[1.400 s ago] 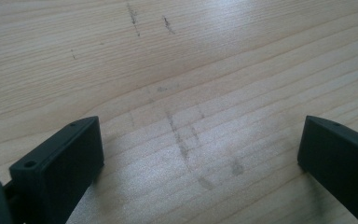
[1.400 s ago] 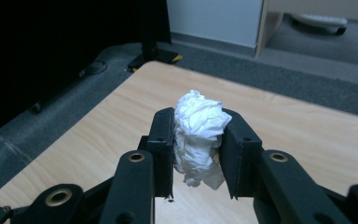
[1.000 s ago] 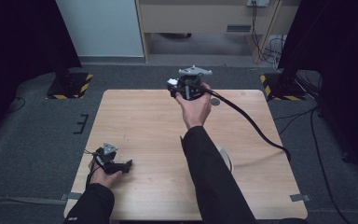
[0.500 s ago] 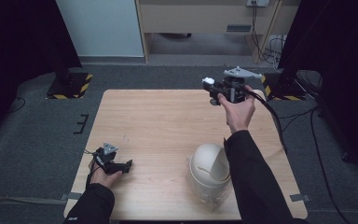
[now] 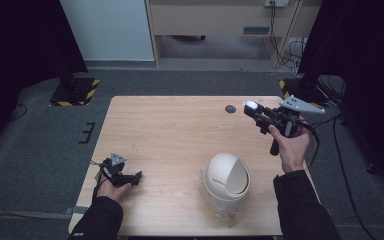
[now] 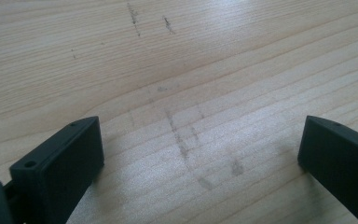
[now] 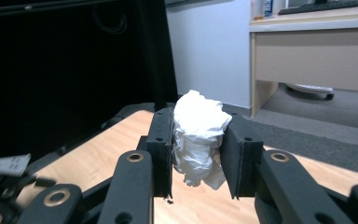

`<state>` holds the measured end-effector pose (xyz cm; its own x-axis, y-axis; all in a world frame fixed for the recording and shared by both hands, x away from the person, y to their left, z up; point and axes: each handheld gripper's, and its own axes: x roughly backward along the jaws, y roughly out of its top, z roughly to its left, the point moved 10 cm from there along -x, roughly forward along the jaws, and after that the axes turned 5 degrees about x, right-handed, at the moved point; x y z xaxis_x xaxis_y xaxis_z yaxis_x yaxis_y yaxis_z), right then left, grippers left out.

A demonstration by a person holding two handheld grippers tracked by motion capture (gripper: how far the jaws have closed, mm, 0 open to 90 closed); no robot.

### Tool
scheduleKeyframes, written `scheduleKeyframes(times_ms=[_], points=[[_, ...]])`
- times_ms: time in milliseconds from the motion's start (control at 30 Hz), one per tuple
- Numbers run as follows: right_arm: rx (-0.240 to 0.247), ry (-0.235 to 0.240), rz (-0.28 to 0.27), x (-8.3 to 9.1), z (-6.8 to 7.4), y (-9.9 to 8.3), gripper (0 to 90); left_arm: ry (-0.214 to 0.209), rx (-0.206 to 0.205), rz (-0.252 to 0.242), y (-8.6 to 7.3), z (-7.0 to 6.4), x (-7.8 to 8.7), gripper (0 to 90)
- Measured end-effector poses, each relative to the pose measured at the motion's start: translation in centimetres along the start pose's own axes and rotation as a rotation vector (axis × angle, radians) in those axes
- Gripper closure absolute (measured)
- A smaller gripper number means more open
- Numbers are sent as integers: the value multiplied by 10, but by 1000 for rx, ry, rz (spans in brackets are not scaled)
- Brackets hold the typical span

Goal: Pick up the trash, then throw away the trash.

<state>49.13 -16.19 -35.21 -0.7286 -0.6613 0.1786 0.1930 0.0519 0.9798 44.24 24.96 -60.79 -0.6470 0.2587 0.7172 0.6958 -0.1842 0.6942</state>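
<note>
Bin (image 5: 226, 181) base perhaps hidden by its dome; lower edge blurred.

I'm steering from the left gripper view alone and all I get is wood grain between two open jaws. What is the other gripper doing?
Observer: The right gripper is shut on a crumpled white tissue, held up above the table.
Operator: Is there anywhere to drop it?
Observer: Yes, a cream bin with a swing lid stands on the table near the front edge, on the right hand's side.
Operator: Is the tissue over it now?
Observer: No. In the high view the tissue is near the table's far right corner, well beyond the bin.
Operator: And my gripper?
Observer: The left gripper rests low at the table's front left, jaws open, holding nothing.
</note>
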Motion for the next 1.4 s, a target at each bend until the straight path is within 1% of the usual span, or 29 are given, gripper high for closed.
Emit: scheduleKeyframes(times_ms=[100, 200, 333, 467, 500, 533, 667, 700, 733, 833, 933, 967, 1000, 1167, 1267, 1400], points=[[-2, 22, -23, 14, 2, -9, 671, 0, -1, 1, 0, 0, 0, 0], [3, 58, -42, 27, 7, -17, 671, 0, -1, 1, 0, 0, 0, 0], [13, 118, -42, 46, 16, -30, 670, 1, -1, 0, 0, 0, 0, 0], [18, 166, -42, 68, 24, -42, 671, 2, 0, 0, 0, 0, 0, 0], [20, 172, -34, 72, 25, -44, 670, 2, 0, 0, 0, 0, 0, 0], [27, 177, -35, 76, 26, -45, 670, 2, 1, 0, 0, 0, 0, 0], [25, 211, -47, 91, 34, -45, 670, 2, 0, 0, 0, 0, 0, 0], [25, 211, -47, 91, 34, -45, 670, 2, 0, 0, 0, 0, 0, 0], [27, 225, -42, 97, 37, -48, 669, 2, 1, 0, 0, 0, 0, 0], [31, 238, -29, 102, 41, -53, 669, 2, 0, 1, 0, 0, 0, 0], [38, 256, -7, 102, 46, -60, 669, 1, -1, 1, 0, 0, 0, 0], [38, 256, -7, 102, 46, -60, 669, 1, -1, 1, 0, 0, 0, 0], [48, 269, 10, 101, 50, -65, 669, 0, -2, 1, 0, -1, 0, 0], [60, 298, 24, 105, 57, -73, 669, -1, -2, 1, 0, -1, 0, 0], [55, 321, 34, 109, 61, -79, 670, -1, -2, 2, 0, -1, 0, 0], [64, 344, 74, 107, 69, -91, 670, -1, -2, 1, -1, -1, 0, 0]])
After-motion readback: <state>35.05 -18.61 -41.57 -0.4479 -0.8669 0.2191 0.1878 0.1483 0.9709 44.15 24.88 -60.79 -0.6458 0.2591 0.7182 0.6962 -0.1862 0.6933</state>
